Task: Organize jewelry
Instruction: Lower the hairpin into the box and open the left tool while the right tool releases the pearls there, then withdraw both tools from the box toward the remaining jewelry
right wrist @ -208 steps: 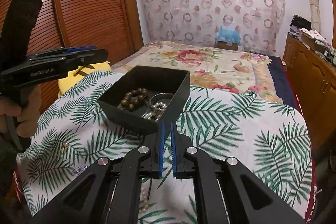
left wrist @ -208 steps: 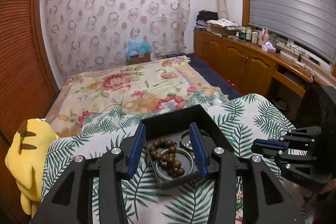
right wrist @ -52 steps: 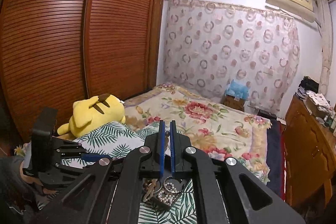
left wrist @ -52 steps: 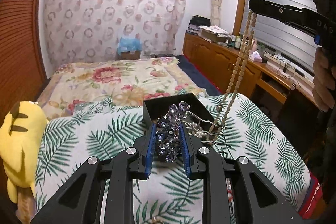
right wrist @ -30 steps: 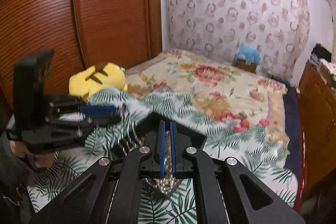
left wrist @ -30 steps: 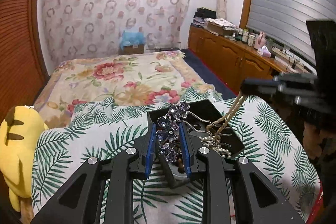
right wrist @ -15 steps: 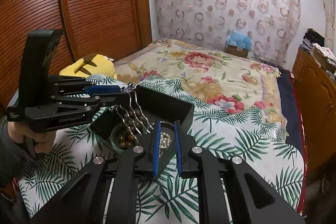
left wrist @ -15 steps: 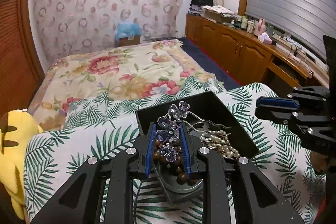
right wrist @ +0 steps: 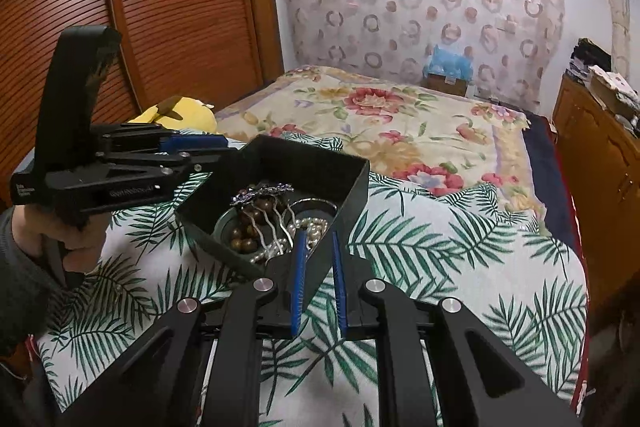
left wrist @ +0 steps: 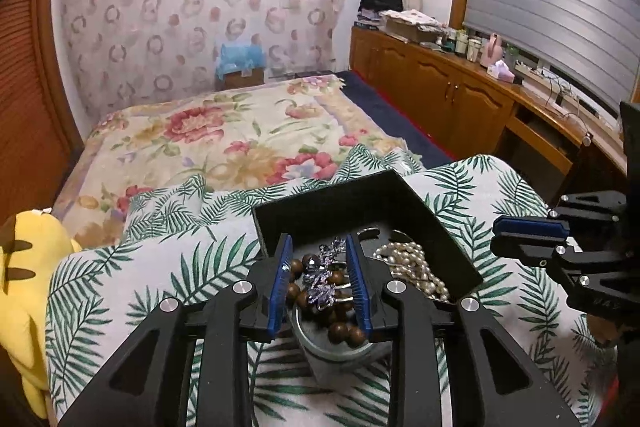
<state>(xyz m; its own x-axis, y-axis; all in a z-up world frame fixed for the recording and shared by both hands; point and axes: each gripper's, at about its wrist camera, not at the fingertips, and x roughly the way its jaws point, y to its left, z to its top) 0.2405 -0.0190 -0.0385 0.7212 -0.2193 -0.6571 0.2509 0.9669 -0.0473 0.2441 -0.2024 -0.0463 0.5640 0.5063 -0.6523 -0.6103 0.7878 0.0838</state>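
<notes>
We're in a bedroom: a palm-leaf cloth [left wrist: 168, 259] covers the near surface, with the floral bed [left wrist: 224, 135] beyond it and a circle-patterned curtain [left wrist: 192, 11] on the far wall. Wooden cabinets [left wrist: 452, 95] run under the shuttered window on the right, a slatted wardrobe [right wrist: 160, 7] stands on the left, and a yellow plush toy [left wrist: 24, 275] sits at the cloth's edge.

Compared with half a second ago, the jewelled hair comb [left wrist: 320, 275] is no longer pinched up between the pads; it lies in the black box [left wrist: 352, 199] on top of the brown bead bracelet [left wrist: 340, 323]. The left tool [left wrist: 320, 279] is opening, its blue pads standing clear on either side of the comb, so that's a release. The right tool [right wrist: 318, 275] is parted a little, nothing between its pads, hovering at the box's near wall.

From the right wrist view the comb's silver prongs [right wrist: 276, 223] trail toward the near side, its purple-blue crystals glint on top, and a pale pearl strand [left wrist: 416, 271] is heaped beside the beads. A round metal tin [left wrist: 336, 351] sits beneath the bracelet.
</notes>
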